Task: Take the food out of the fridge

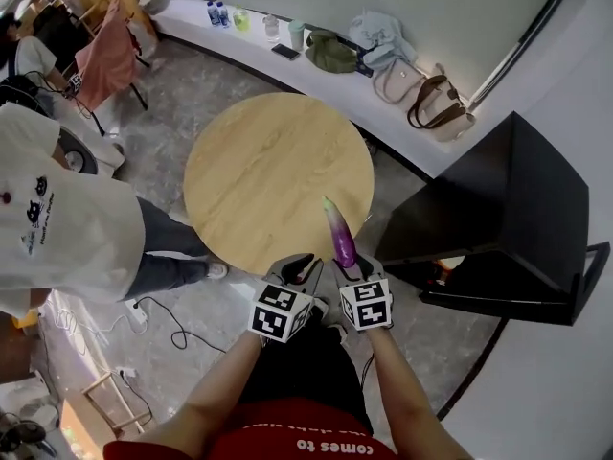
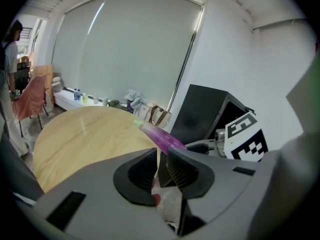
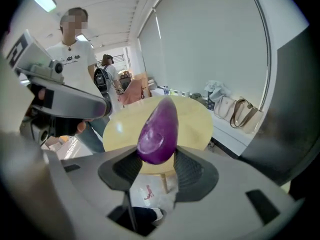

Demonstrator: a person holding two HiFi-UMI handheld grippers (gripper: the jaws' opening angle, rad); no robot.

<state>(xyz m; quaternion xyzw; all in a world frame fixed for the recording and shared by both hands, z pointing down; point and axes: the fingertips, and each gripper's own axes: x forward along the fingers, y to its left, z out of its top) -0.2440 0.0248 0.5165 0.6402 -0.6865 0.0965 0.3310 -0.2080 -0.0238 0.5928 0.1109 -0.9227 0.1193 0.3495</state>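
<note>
A purple eggplant (image 1: pixel 340 238) with a pale green tip sticks out forward from my right gripper (image 1: pixel 347 263), which is shut on its thick end (image 3: pixel 159 129), above the near edge of the round wooden table (image 1: pixel 278 175). The left gripper (image 1: pixel 301 266) hovers just beside it on the left, its jaws shut with nothing between them (image 2: pixel 161 170). In the left gripper view the eggplant (image 2: pixel 162 139) and the right gripper's marker cube (image 2: pixel 246 136) lie close on the right. The black fridge (image 1: pixel 517 209) stands to the right, its door (image 1: pixel 522 305) hanging open at floor level.
A person in a white shirt (image 1: pixel 57 218) stands close on the left. Bags (image 1: pixel 436 99) and bottles (image 1: pixel 218 12) line the ledge behind the table. Cables (image 1: pixel 153 319) trail over the floor at the lower left. A chair with a pink cloth (image 1: pixel 105 56) sits far left.
</note>
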